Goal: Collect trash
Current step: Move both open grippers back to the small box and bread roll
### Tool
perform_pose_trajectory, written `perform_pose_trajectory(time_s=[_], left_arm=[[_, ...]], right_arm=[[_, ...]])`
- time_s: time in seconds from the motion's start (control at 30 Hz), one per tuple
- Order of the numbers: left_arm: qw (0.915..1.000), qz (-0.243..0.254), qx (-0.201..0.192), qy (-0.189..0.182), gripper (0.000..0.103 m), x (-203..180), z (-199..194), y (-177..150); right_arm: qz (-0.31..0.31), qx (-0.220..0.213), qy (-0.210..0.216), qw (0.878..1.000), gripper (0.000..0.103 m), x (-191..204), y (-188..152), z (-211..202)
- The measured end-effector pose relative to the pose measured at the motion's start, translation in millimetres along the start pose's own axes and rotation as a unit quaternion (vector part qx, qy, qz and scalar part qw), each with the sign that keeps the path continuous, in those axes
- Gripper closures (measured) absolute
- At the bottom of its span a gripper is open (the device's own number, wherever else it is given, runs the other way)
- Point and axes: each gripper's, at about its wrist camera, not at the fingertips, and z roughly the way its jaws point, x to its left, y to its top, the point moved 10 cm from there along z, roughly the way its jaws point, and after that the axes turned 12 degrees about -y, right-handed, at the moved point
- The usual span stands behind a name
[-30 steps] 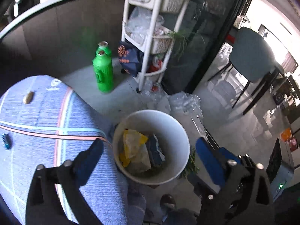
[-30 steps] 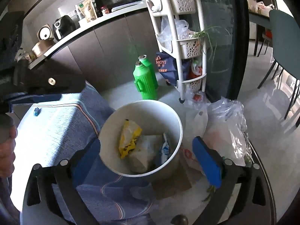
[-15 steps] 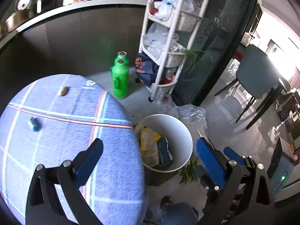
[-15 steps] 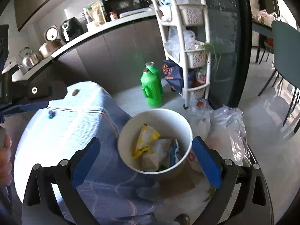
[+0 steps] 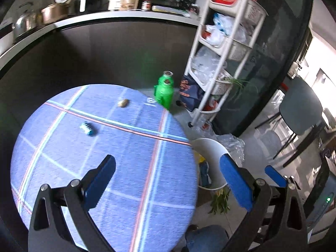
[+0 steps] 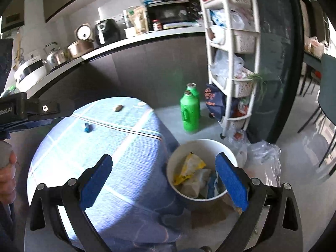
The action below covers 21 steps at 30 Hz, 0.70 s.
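Note:
A white trash bin (image 6: 201, 147) stands on the floor beside the round table, holding a yellow wrapper (image 6: 190, 167) and other crumpled packets. In the left wrist view the bin (image 5: 210, 149) is partly hidden behind the table edge. On the blue plaid tablecloth (image 5: 105, 157) lie a small blue-white scrap (image 5: 88, 128) and a tan nut-like scrap (image 5: 122, 103); both also show in the right wrist view, the blue scrap (image 6: 87, 127) and the tan scrap (image 6: 118, 108). My left gripper (image 5: 168, 178) is open and empty above the table. My right gripper (image 6: 163, 178) is open and empty above the table's edge and the bin.
Two green bottles (image 6: 189, 111) stand on the floor beyond the bin. A white shelf cart (image 6: 233, 58) with bags stands to the right, with clear plastic bags (image 6: 262, 153) on the floor. A dark counter (image 5: 105, 37) with appliances runs behind. A dark chair (image 5: 302, 107) is at far right.
Both grippers have pulled back and swung left from over the bin toward the table. The table top now fills more of both views, and the bin has slid to the right.

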Motion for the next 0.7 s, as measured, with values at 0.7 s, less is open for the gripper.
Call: perform_pose_trajectory(time_s=[0.7], left_arm=[[0.9948,-0.079,-0.004,0.064,0.021,178.1,-10.8,-2.9]], right_arm=[[-0.057,0.029,0.12,0.991,0.01,116.1,64.6,59.3]])
